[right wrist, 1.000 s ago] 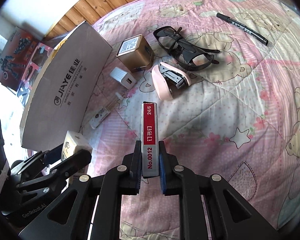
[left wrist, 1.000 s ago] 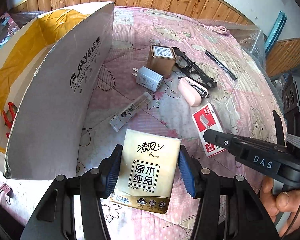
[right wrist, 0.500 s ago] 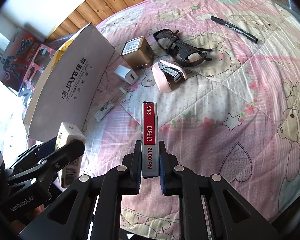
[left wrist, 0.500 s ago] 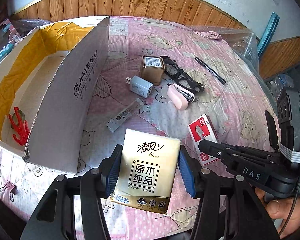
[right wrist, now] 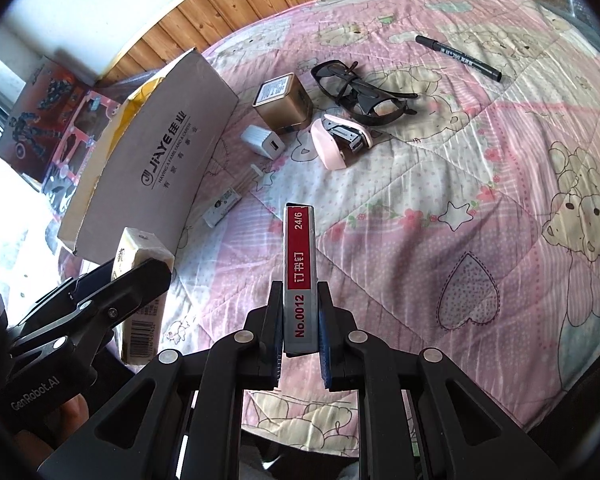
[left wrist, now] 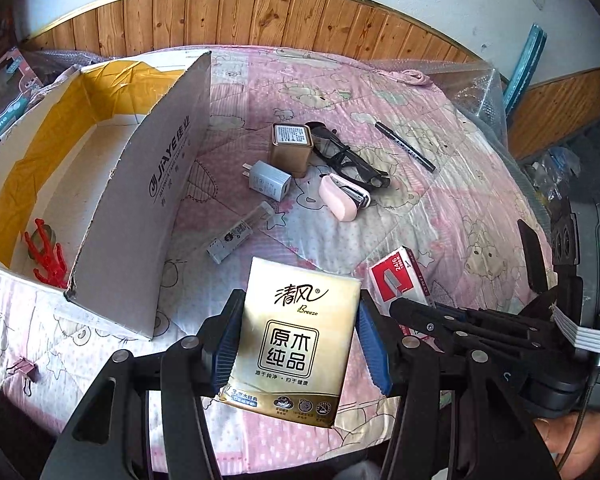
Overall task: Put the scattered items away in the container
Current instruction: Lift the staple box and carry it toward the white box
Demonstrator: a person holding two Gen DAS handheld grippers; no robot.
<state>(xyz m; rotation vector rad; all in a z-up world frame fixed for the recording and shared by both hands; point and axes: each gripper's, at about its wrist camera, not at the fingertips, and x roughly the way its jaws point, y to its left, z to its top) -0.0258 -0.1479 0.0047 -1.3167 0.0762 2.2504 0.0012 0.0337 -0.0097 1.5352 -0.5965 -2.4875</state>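
Grippers clamp cargo: left (left wrist: 296,340) tissue pack (left wrist: 294,344), right (right wrist: 300,324) staple box (right wrist: 299,264).

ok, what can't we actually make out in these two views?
- Box interior: in the left view its near wall hides part of the floor; the right view shows only the outside.
- Red item in the box: partly behind that wall, type unclear.
- Tissue pack lower corners: covered by the left jaws.
- Staple box in the right view: edge-on, faces unseen.
- Tin label: too small.
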